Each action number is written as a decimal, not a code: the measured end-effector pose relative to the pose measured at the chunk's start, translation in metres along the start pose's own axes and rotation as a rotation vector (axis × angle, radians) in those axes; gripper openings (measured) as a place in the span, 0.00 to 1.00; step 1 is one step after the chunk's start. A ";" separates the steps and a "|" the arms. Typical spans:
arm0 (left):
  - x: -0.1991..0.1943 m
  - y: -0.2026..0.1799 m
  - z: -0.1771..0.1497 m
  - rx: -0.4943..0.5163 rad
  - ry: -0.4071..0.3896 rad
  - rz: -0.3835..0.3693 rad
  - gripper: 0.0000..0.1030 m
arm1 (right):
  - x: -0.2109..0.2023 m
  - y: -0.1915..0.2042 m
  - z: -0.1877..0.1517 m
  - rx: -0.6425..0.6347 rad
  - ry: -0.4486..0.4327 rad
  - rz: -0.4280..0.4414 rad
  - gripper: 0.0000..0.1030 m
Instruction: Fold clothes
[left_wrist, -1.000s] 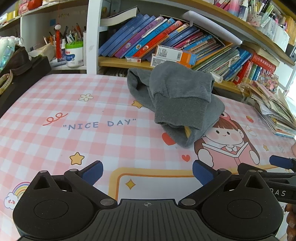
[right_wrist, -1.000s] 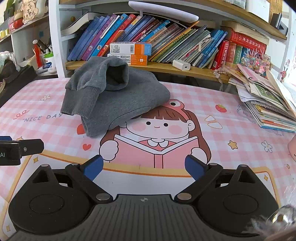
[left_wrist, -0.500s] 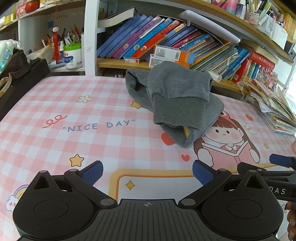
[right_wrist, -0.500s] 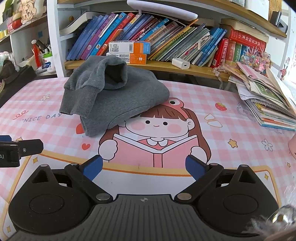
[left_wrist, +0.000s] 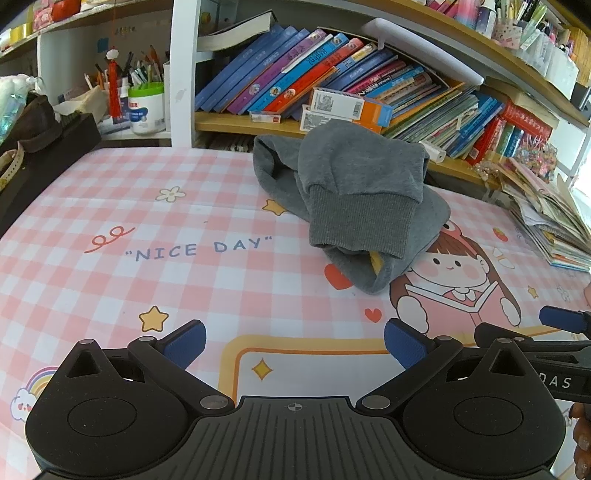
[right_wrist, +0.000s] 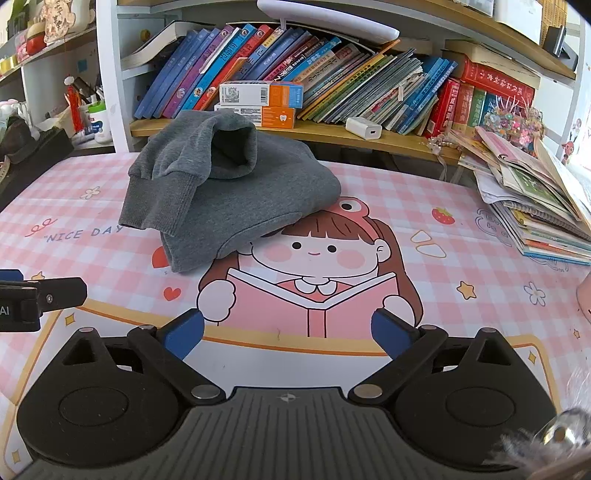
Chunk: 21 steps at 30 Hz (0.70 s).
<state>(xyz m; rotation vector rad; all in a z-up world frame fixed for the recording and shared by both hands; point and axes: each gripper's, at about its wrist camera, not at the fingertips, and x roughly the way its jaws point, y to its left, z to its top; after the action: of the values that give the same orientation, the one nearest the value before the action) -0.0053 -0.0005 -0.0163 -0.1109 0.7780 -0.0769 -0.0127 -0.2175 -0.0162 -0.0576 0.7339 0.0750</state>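
The bench (left_wrist: 110, 229) fills most of both views, covered by a pink checked mat printed with "NICE DAY" and a cartoon girl reading a book (right_wrist: 317, 273). Behind it, at twelve o'clock, runs a bookshelf (right_wrist: 332, 129) packed with leaning books, with two orange-and-white boxes (right_wrist: 260, 94) stacked on its ledge. A slumped pile of magazines (right_wrist: 535, 206) sits on the bench at about two o'clock in the right wrist view. The grey sweatshirt (left_wrist: 354, 199) lies bundled on the bench in front of the shelf, at twelve o'clock from the left claw and about eleven o'clock from the right one; a ribbed cuff (right_wrist: 159, 203) hangs over its near side, and its near edge covers the top of the girl's hair (a sliver of yellow shows inside the fold in the left wrist view). The left claw (left_wrist: 294, 345) is over the mat, well short of the sweatshirt, fingers spread wide with nothing between them. The right claw (right_wrist: 288, 334) is over the printed book, also spread wide and empty. A cup of pens (left_wrist: 146, 107) stands at ten o'clock on a side shelf.
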 end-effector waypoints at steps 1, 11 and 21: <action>0.000 0.000 0.000 0.000 0.001 0.000 1.00 | 0.000 0.000 0.000 0.000 0.001 -0.001 0.95; 0.003 0.001 0.003 0.000 0.010 0.001 1.00 | 0.003 -0.001 0.001 0.001 0.005 -0.006 0.96; 0.006 0.001 0.004 -0.002 0.016 -0.001 1.00 | 0.006 -0.001 0.003 -0.001 0.008 -0.007 0.96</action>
<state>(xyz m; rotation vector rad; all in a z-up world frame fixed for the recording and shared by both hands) 0.0022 0.0000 -0.0178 -0.1127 0.7943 -0.0783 -0.0064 -0.2177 -0.0178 -0.0614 0.7414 0.0689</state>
